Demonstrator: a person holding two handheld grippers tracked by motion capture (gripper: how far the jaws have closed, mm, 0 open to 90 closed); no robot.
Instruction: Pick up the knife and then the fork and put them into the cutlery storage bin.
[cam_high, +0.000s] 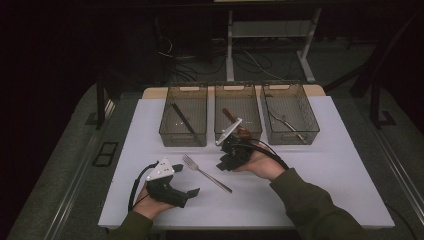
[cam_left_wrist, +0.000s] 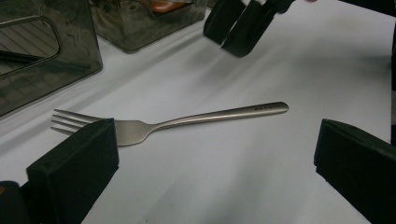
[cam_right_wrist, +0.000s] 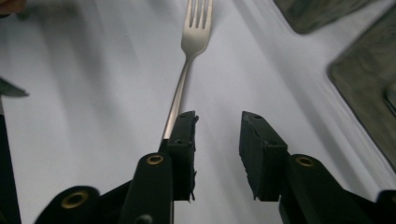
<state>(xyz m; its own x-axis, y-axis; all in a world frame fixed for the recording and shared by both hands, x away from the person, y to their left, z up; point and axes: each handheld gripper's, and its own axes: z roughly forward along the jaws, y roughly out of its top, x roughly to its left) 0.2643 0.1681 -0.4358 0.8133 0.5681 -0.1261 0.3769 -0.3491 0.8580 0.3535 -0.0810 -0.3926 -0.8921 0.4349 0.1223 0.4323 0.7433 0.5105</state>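
Three smoked bins on white table

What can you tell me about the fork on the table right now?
The fork is matte silver metal with four tines, a slim handle and small marks near the handle's end. It lies flat on the white table, in front of the bins and between the two grippers, tines toward the bins. Nothing grips it.
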